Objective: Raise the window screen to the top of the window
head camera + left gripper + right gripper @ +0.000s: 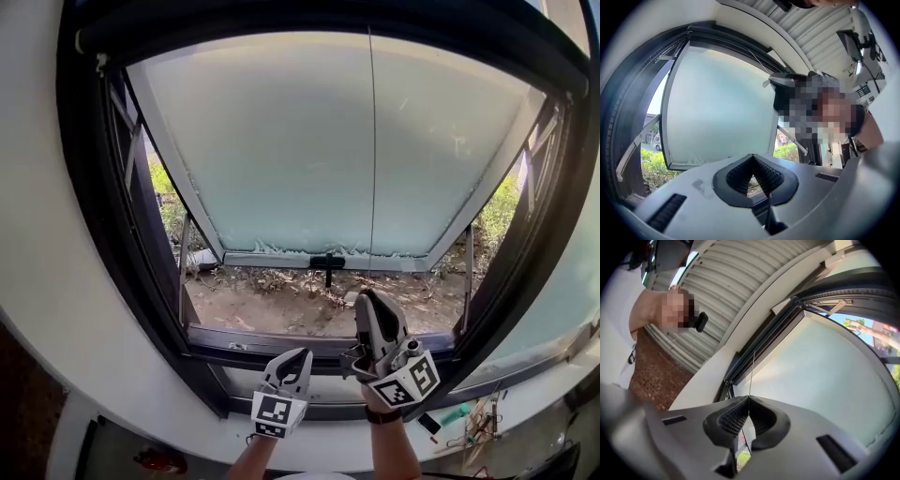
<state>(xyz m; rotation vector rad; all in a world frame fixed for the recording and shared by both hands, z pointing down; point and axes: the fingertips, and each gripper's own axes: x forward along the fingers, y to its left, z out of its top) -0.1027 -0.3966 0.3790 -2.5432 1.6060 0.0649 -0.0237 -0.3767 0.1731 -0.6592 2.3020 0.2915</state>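
The window screen's dark roller rail runs along the top of the window frame; how much screen hangs from it I cannot tell. A thin pull cord drops straight from that rail to my right gripper, which points steeply upward and is shut on the cord. In the right gripper view the cord runs from the rail into the tips of my right gripper. My left gripper sits lower at the sill, shut with nothing in it. The left gripper view shows my left gripper closed and empty.
The frosted sash is swung outward, with a black handle on its lower edge. The dark window frame curves round the opening and a sill rail lies just ahead of my grippers. Small tools lie at the lower right.
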